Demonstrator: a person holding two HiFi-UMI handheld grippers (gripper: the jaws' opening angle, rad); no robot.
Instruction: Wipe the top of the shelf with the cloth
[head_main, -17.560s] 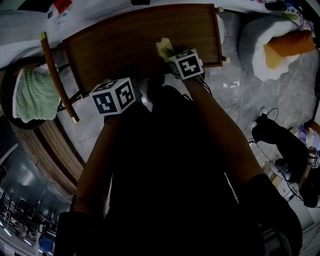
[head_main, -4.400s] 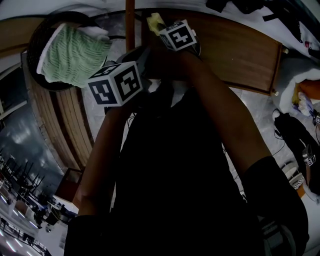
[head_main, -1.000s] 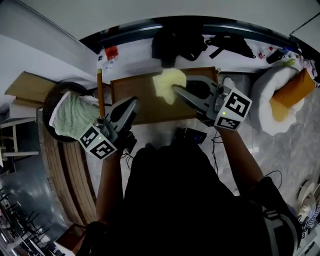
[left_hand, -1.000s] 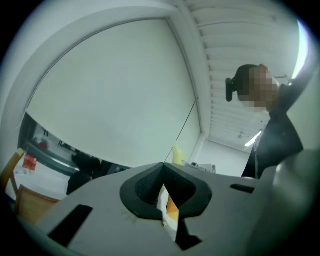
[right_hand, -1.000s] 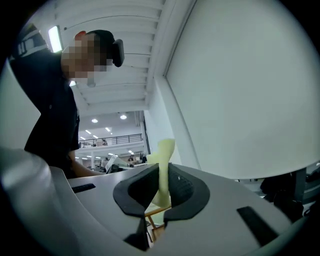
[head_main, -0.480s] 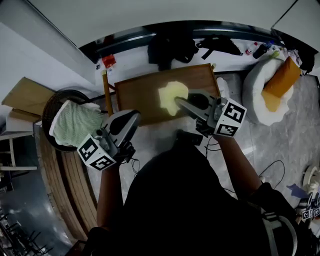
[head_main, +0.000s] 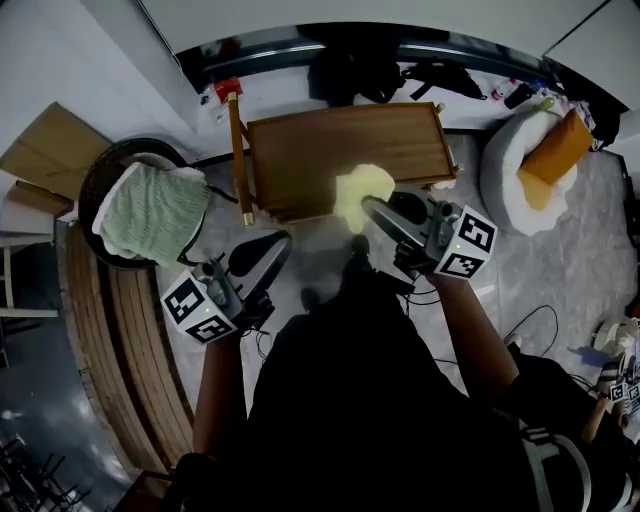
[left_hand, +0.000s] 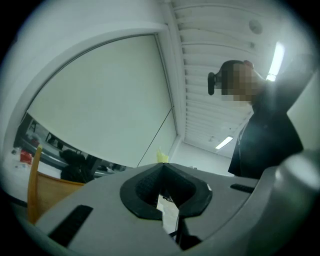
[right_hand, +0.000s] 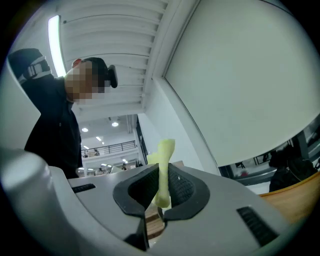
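Both tilt upward: right gripper (head_main: 368, 206) pinching the cloth (head_main: 362, 187), left gripper (head_main: 279, 241) closed on nothing.

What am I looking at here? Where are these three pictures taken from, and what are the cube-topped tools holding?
There is no robot: a person in dark clothes holds a two-fingered gripper in each hand. The marked cubes are part of them. The head view looks down from the person's head; each gripper view rides on one gripper and looks forward along it. The right gripper has its fingers shut on a yellow cloth, held at the near edge of the wooden shelf top. The left gripper is shut and empty, in front of the shelf. A basket with a green cloth stands to the left.
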